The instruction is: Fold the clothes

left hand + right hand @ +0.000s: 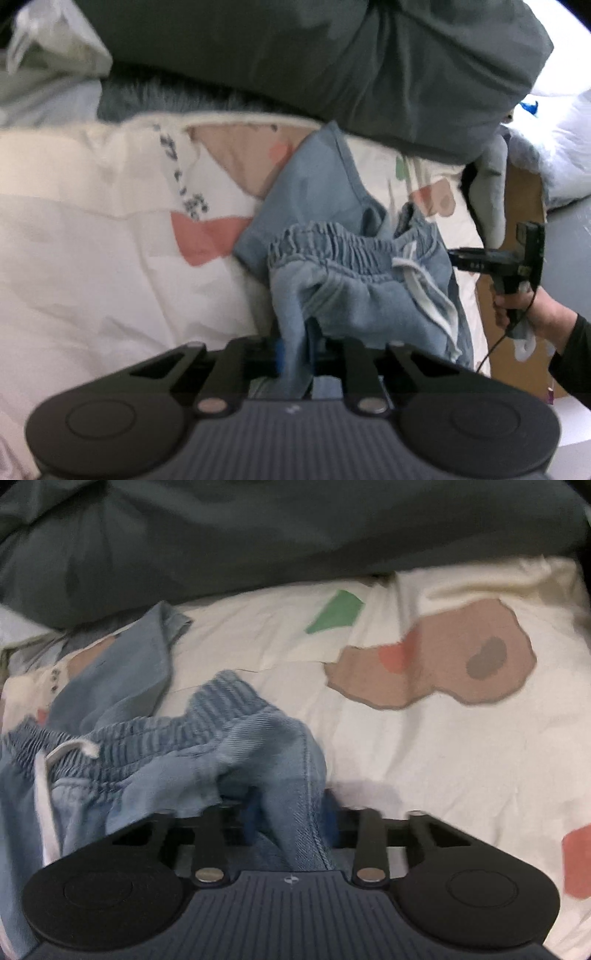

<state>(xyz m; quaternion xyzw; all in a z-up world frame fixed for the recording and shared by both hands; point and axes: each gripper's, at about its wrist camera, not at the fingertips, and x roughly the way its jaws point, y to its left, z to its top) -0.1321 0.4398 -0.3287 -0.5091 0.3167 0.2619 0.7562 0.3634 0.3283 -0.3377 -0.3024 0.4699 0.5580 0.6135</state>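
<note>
Both grippers, left (295, 354) and right (291, 823), angle downward (steeply), clamped on blue shorts (351, 258).

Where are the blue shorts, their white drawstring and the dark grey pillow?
blue shorts (354, 295): left wrist view, fabric below waistband.
white drawstring (42, 797): right wrist view, hanging cord.
dark grey pillow (295, 55): left wrist view, its front face.

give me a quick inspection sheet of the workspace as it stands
surface: cream patterned bedding, creased
job's things: blue drawstring trousers bunched, unfolded; white drawstring loose
clutter: dark grey duvet heaped behind; grey sock
grippers: left gripper and right gripper each shut on the trousers
cables: thin black cable hangs below the hand
surroundings: brown cardboard beside the bedding
</note>
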